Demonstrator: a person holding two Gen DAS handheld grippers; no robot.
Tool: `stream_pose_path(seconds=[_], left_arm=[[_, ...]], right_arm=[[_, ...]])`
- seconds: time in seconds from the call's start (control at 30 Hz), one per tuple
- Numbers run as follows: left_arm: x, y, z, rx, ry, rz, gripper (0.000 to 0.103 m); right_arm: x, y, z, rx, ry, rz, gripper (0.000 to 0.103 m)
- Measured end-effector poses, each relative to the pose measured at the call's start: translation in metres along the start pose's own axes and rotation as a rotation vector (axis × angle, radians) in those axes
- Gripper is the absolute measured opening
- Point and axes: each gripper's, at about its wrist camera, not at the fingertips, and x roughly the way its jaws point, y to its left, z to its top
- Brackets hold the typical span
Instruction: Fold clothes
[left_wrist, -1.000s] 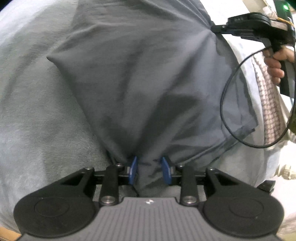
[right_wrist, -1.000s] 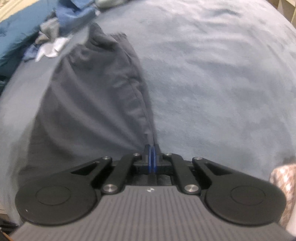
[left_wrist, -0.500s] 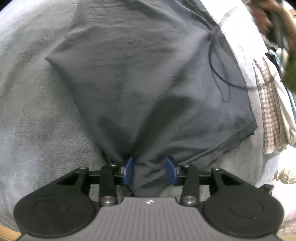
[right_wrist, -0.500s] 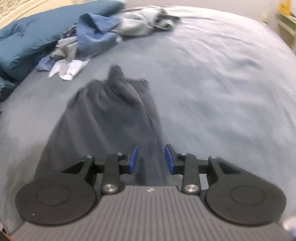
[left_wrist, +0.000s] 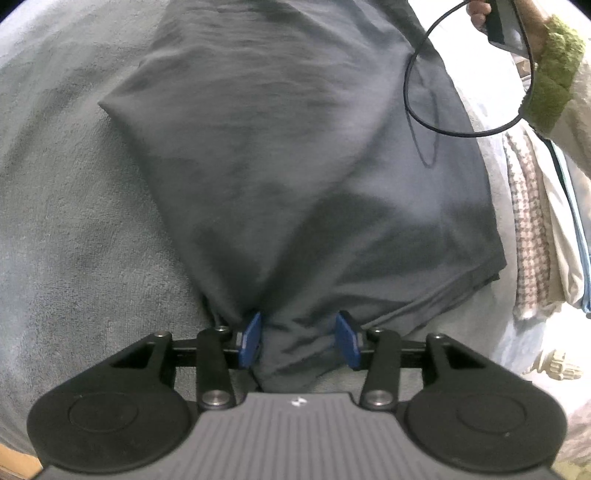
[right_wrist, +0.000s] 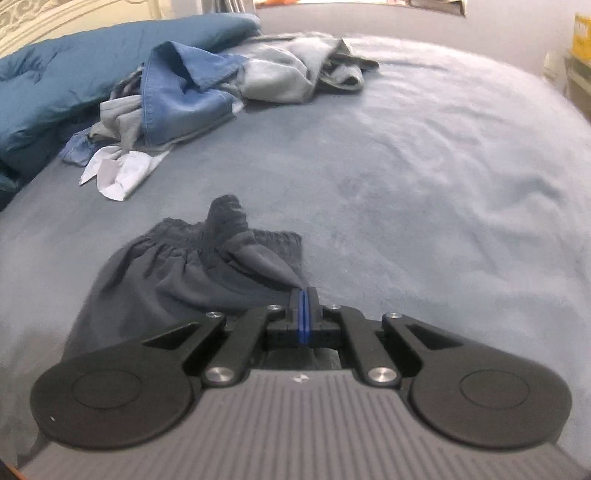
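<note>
No containers in view. Dark grey garment lies spread on the bed, covered in a grey-blue plush blanket.

Left gripper: fingers stand apart, with a bunched near corner of the garment lying between the blue pads; pads are not pressed onto it. From there the cloth fans out toward the far side, one pointed corner to the left, a hemmed edge running off to the right.

Right gripper: fingers pressed together, pinching a fold of the garment at the tips. Gathered elastic waistband sits at the far end of it, with a small peak of cloth standing up.

Edges and room: in the right wrist view the bed right of the garment and beyond it is bare blanket, wide. Far left is a clothes pile of blue denim, light grey and white pieces, against a blue duvet. In the left wrist view a stack of folded cloth, checked and pale, sits at the right bed edge, near the garment's hem. A black cable loops over the garment's far right part.

No readable writing; yellow box at far right is too blurred.
</note>
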Motion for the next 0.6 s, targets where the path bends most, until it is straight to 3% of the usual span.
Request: stream_pose_path(seconds=[0.13, 0.2, 0.27, 0.3, 0.4, 0.43, 0.47, 0.6], left_arm=[[0.000, 0.000, -0.004, -0.003, -0.002, -0.003, 0.046], [0.001, 0.000, -0.006, -0.004, -0.003, -0.005, 0.047], [0.001, 0.000, -0.008, -0.002, -0.005, -0.005, 0.047], [0.002, -0.001, -0.009, -0.001, -0.007, -0.004, 0.047], [0.002, -0.002, -0.013, 0.003, -0.013, 0.001, 0.047], [0.002, -0.002, -0.014, 0.004, -0.016, 0.001, 0.047], [0.002, -0.003, -0.016, 0.004, -0.018, 0.001, 0.047], [0.002, -0.001, -0.022, -0.004, -0.020, -0.008, 0.047]], right_arm=[[-0.003, -0.002, 0.005, 0.047, -0.027, 0.043, 0.008], [-0.012, 0.003, 0.011, 0.050, -0.069, 0.070, 0.026], [-0.015, 0.007, 0.019, 0.049, -0.099, 0.104, 0.057], [-0.012, 0.011, 0.023, 0.042, -0.099, 0.117, 0.058], [0.016, 0.020, 0.033, 0.005, -0.032, 0.144, 0.056], [0.028, 0.021, 0.034, 0.004, 0.002, 0.136, 0.042], [0.036, 0.020, 0.035, 0.012, 0.022, 0.128, 0.006], [0.029, 0.003, 0.039, 0.106, -0.036, 0.099, 0.005]])
